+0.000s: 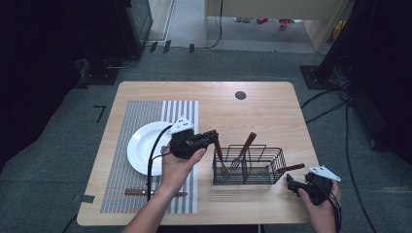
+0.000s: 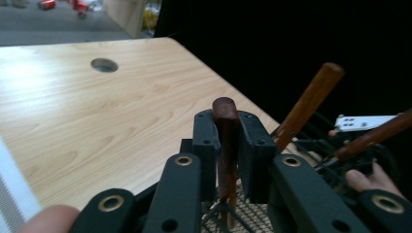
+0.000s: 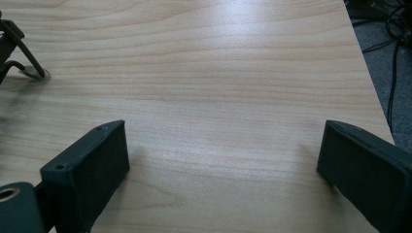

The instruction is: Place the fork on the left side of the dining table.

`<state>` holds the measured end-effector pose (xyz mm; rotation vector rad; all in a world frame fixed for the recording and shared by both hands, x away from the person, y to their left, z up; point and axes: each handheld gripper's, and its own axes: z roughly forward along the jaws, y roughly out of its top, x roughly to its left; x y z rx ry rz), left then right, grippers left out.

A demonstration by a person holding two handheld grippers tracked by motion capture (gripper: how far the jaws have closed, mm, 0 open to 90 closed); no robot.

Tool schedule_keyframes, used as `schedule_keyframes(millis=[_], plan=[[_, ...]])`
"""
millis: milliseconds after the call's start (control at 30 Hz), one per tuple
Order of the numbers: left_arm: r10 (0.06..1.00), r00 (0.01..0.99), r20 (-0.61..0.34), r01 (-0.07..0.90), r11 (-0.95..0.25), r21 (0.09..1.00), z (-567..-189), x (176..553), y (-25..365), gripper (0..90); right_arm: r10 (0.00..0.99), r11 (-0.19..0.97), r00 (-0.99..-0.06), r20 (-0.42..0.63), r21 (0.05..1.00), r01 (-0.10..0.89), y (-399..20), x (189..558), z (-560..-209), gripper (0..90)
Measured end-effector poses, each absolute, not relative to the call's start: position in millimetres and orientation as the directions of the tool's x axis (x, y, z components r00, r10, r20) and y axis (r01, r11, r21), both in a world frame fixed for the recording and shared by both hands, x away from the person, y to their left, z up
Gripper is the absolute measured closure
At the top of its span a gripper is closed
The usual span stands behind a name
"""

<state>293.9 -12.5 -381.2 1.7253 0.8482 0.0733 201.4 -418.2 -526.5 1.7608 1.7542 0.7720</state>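
From above I saw my left hand-held gripper at the basket; its own view showed it clamped on a handle, upright, blade down in the basket. Right hand-held gripper gaped over desk.

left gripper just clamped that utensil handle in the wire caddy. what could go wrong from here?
1. The left gripper pinches the dark wooden utensil handle near its tip; it could pivot or slip when lifted.
2. The black wire basket looks light, and the open right gripper is not holding it; a snagged head might drag or tip it.
3. The neighbouring brown-handled fork leans close and could be knocked.
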Motion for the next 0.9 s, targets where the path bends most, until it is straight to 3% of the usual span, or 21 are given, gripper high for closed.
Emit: schedule_keyframes(millis=[400,900], plan=[[0.516,0.788,-0.335,0.416,-0.046,0.908,-354,277,-11,82.6,1.0,-0.015,-0.007,0.028,0.718,0.696,-418,201,-526,4.2],[0.486,0.799,-0.355,0.308,0.178,0.935,-307,273,25,82.6,1.0,-0.016,-0.007,0.028,0.718,0.696,-418,201,-526,4.2]])
